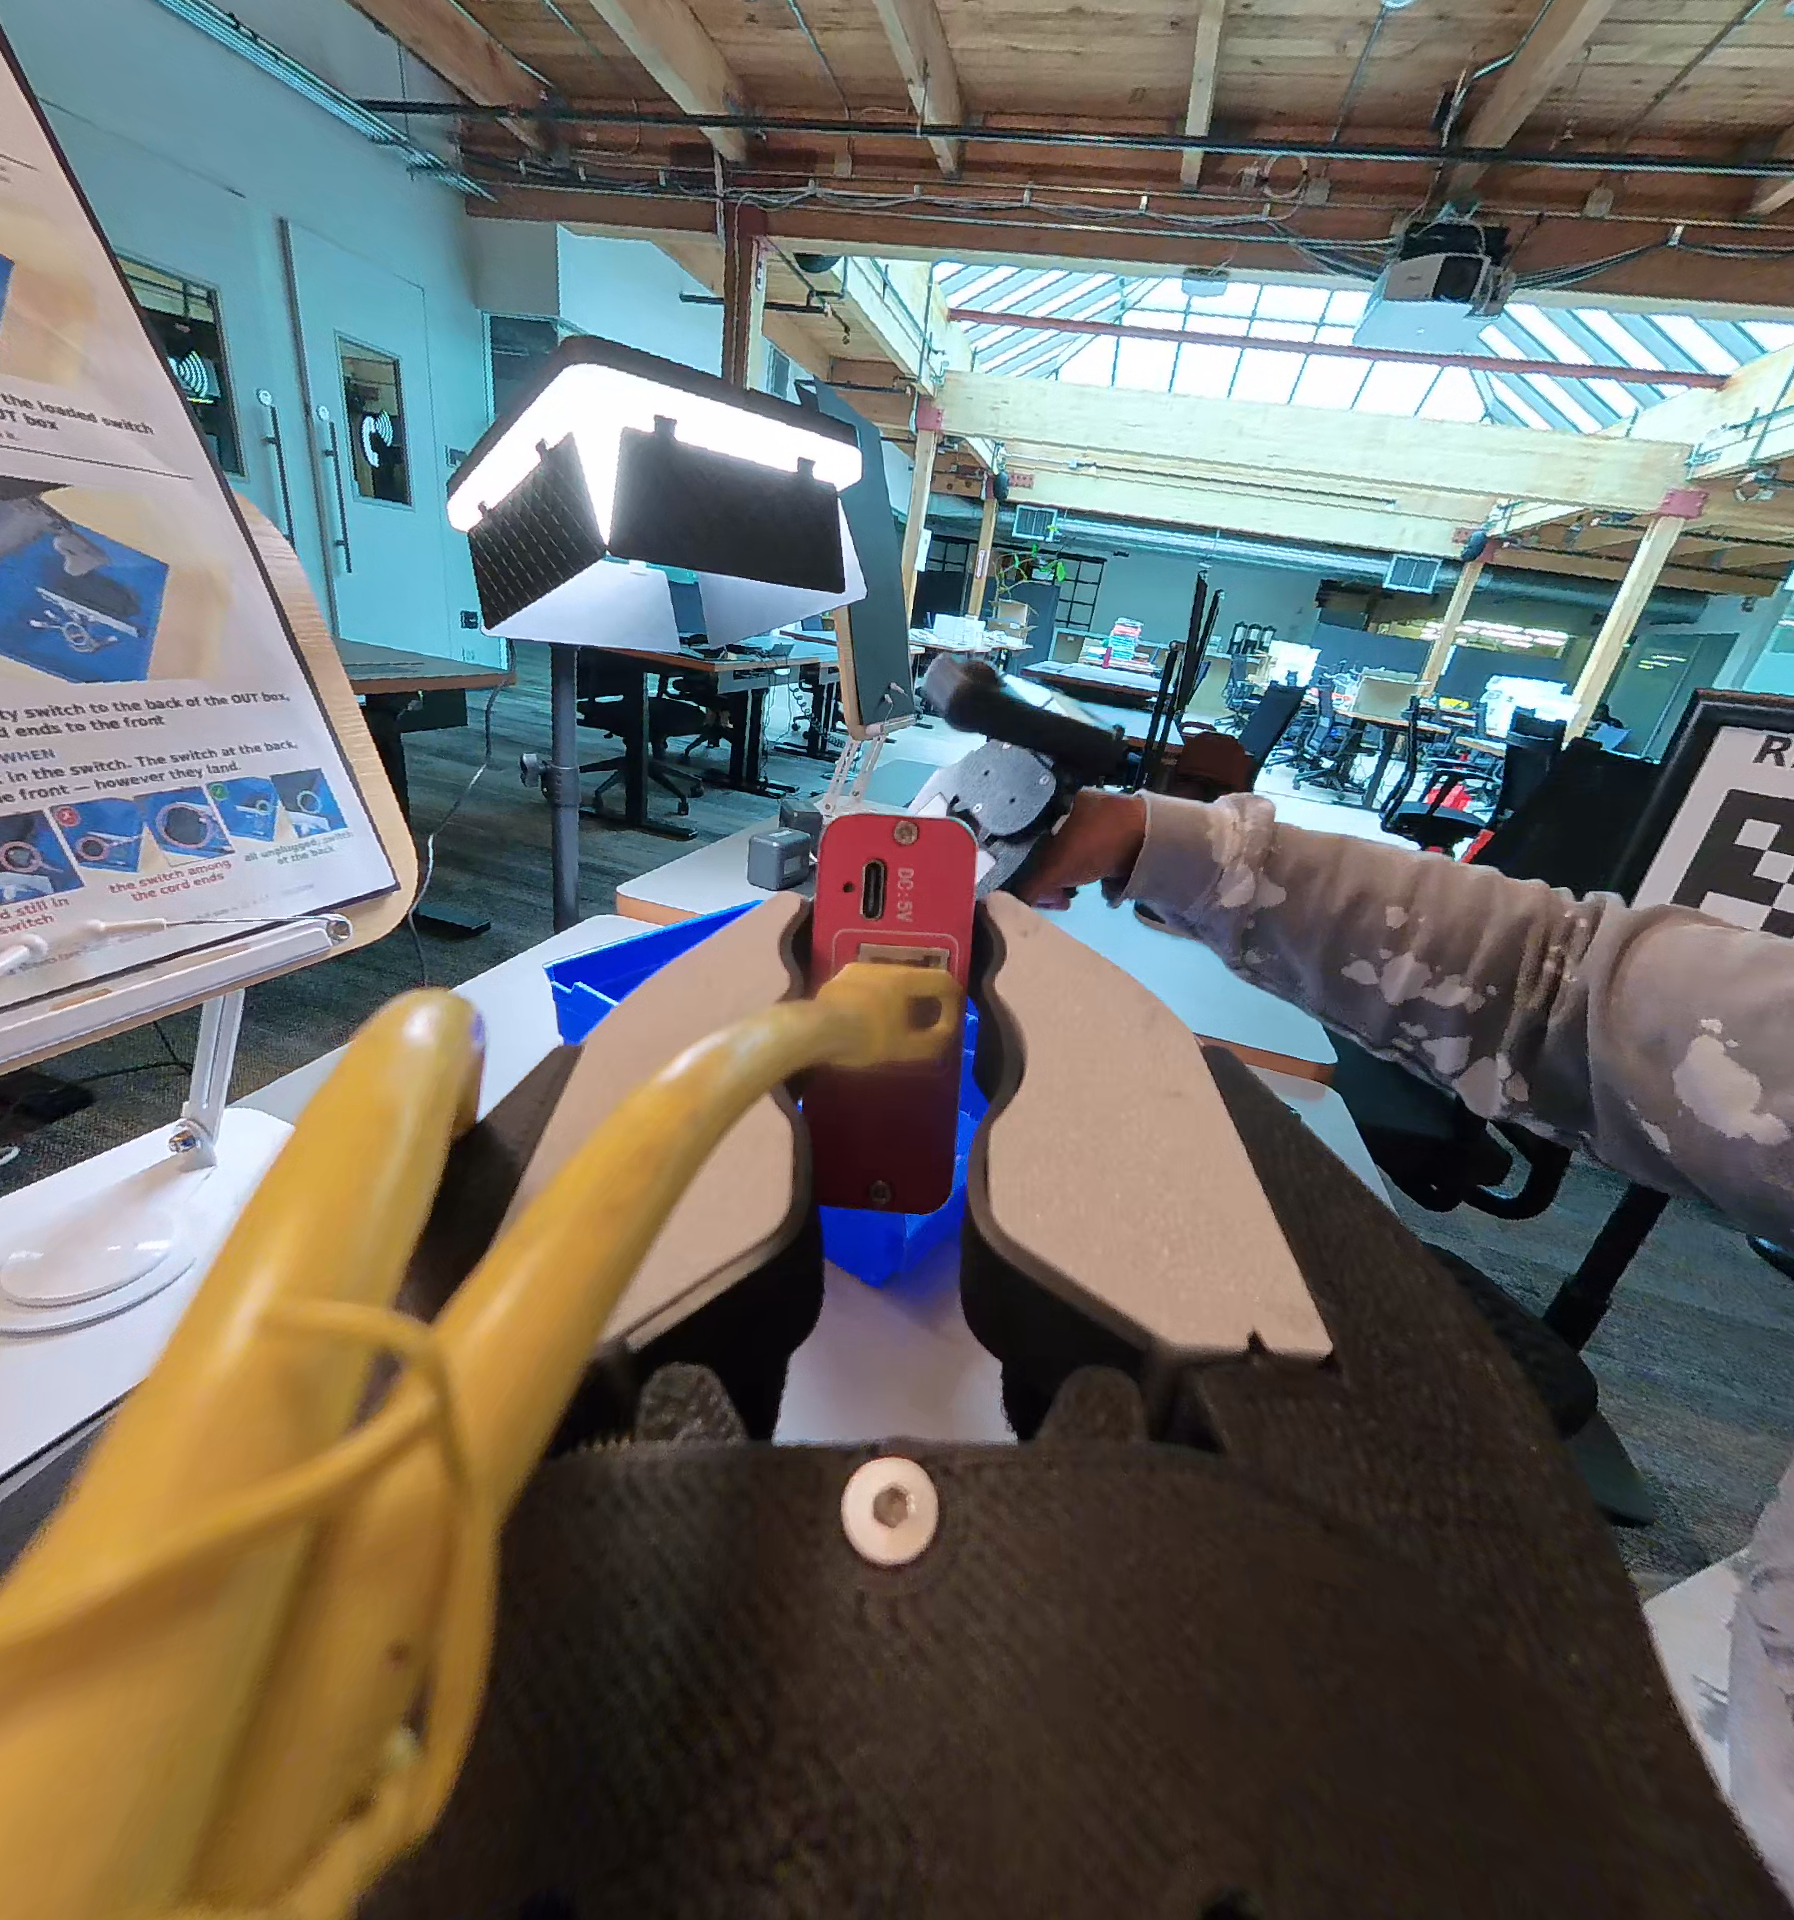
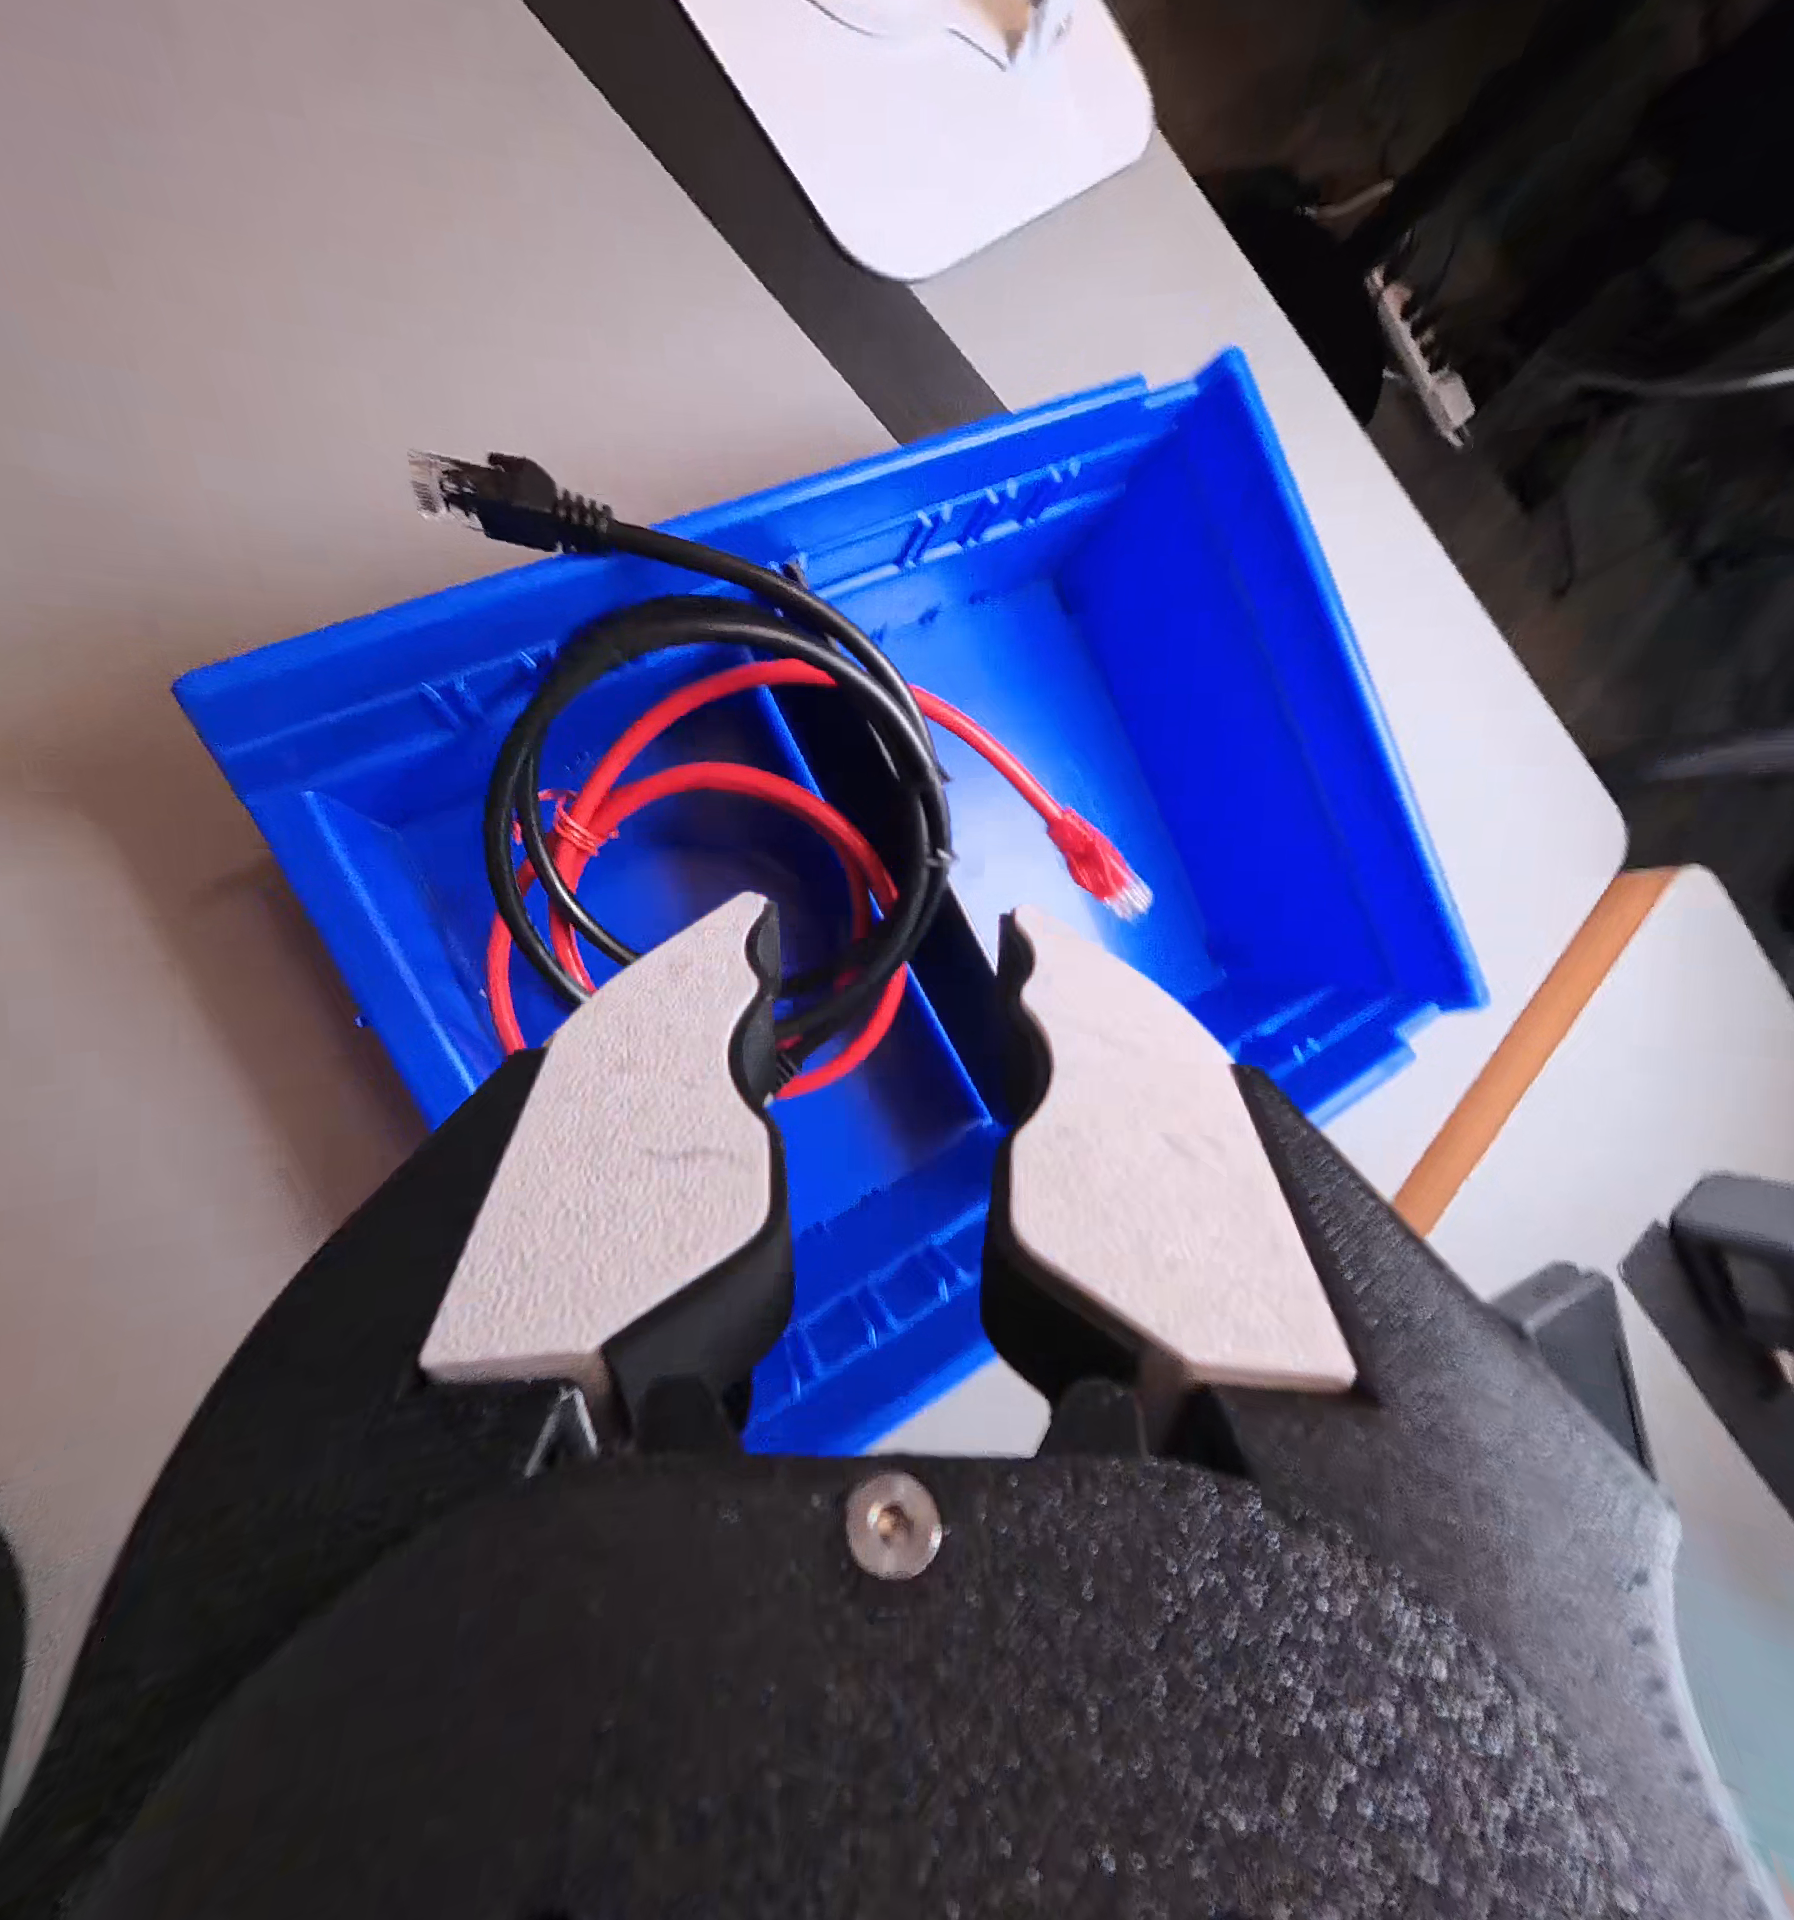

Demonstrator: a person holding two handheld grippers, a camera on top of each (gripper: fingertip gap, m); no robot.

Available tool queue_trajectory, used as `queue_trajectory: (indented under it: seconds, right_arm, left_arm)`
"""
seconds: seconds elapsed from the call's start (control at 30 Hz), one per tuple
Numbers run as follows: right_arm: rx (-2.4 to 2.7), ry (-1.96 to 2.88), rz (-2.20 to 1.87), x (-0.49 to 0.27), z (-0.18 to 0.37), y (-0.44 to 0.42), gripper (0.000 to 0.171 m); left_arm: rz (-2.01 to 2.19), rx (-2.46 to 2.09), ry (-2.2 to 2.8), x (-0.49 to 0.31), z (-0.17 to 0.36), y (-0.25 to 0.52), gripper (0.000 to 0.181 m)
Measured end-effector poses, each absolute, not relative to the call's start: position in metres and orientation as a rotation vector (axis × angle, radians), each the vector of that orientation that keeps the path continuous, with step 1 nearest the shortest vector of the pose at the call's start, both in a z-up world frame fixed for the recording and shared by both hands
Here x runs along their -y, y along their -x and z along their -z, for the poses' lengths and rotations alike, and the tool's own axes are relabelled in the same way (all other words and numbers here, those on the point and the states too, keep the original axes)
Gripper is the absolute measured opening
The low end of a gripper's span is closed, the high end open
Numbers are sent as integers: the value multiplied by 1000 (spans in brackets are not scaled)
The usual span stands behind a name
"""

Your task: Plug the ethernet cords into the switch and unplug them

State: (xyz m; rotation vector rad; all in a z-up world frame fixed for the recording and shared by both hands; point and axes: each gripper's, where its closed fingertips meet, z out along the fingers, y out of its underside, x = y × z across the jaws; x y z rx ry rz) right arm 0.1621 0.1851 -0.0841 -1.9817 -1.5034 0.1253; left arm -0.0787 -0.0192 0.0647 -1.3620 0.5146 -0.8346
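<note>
Left claw [image 1: 888,997] clamps red switch [image 1: 893,997], yellow cord [image 1: 602,1122] plugged in. Right claw [image 2: 882,940] agape, empty, over blue bin [image 2: 1288,665]. Next, probably: pinch black cord [image 2: 706,623] plug.

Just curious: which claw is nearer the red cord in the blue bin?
Right. The right claw hovers open just above the red cord; the left claw is off holding the red switch.
</note>
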Motion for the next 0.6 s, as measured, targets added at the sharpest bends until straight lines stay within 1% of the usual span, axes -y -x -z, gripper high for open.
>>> queue_trajectory:
  seconds: [0.23,0.27,0.3,0.33,0.37,0.6]
  right_arm:
    - [1582,1976,23,-217,139,-135,39]
    - [1581,1985,28,-221,144,-135,38]
    - [1587,1992,29,-224,147,-135,32]
    - [1596,1990,31,-226,148,-136,19]
    - [1606,1984,26,-227,147,-136,16]
    - [1678,1978,76,-213,133,-150,14]
  left_arm:
    - [815,-535,1387,20,-59,76,27]
    - [809,-537,1391,19,-58,77,28]
    - [804,-538,1396,19,-57,78,27]
    - [799,-538,1400,18,-56,79,28]
    - [796,-534,1402,18,-56,81,28]
    - [804,-536,1404,17,-55,80,28]
